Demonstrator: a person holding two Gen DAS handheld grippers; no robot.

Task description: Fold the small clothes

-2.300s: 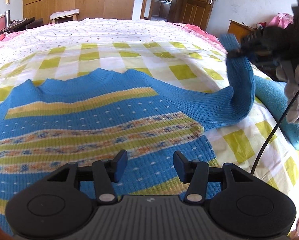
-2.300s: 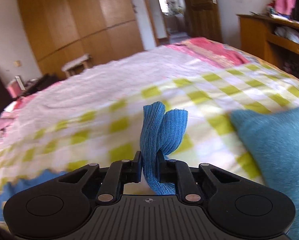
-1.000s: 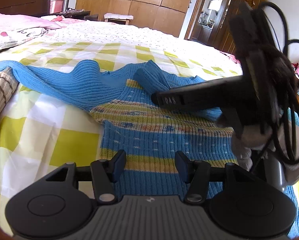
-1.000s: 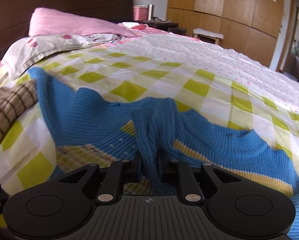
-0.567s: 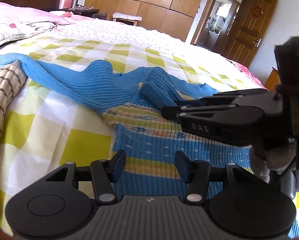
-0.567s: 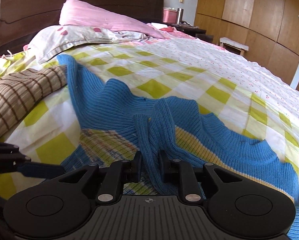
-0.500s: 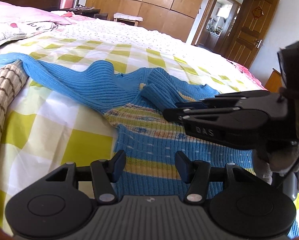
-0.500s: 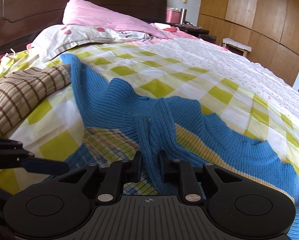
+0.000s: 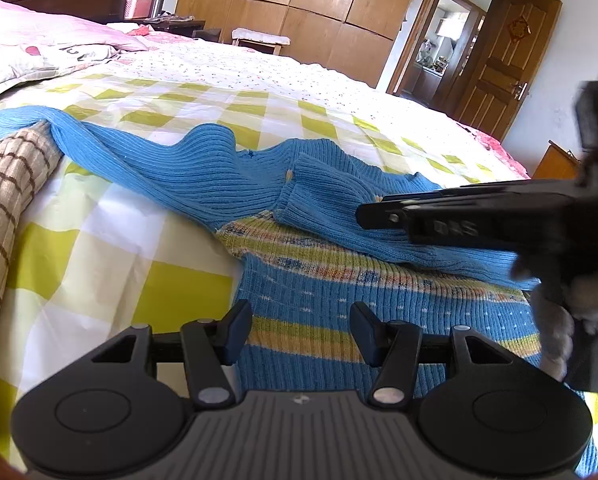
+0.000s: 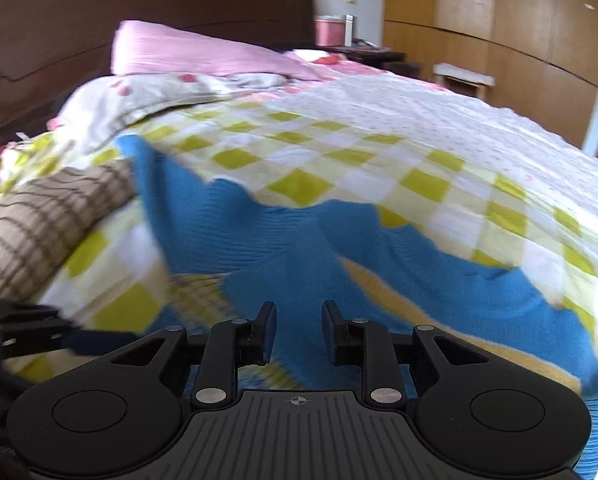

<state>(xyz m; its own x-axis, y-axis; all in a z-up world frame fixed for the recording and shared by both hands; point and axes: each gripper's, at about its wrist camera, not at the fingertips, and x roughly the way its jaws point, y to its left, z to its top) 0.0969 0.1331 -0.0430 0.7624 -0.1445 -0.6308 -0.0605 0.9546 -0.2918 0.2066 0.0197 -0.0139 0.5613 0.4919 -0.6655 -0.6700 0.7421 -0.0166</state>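
Bed: checked yellow-and-white sheet spread under everything.
Sweater: blue knit sweater lies flat on the sheet, one sleeve folded across its chest.
Brown garment: striped brown cloth beside the far sleeve.
Right gripper: fingers apart, empty, over the folded sleeve.
Left gripper: fingers wide, empty, above the hem.

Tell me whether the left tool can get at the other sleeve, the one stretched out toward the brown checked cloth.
Probably yes. The left tool is open and holds nothing, and the outstretched sleeve lies flat on the bedsheet ahead to its left with nothing on top. Only its cuff rests against the brown checked cloth.
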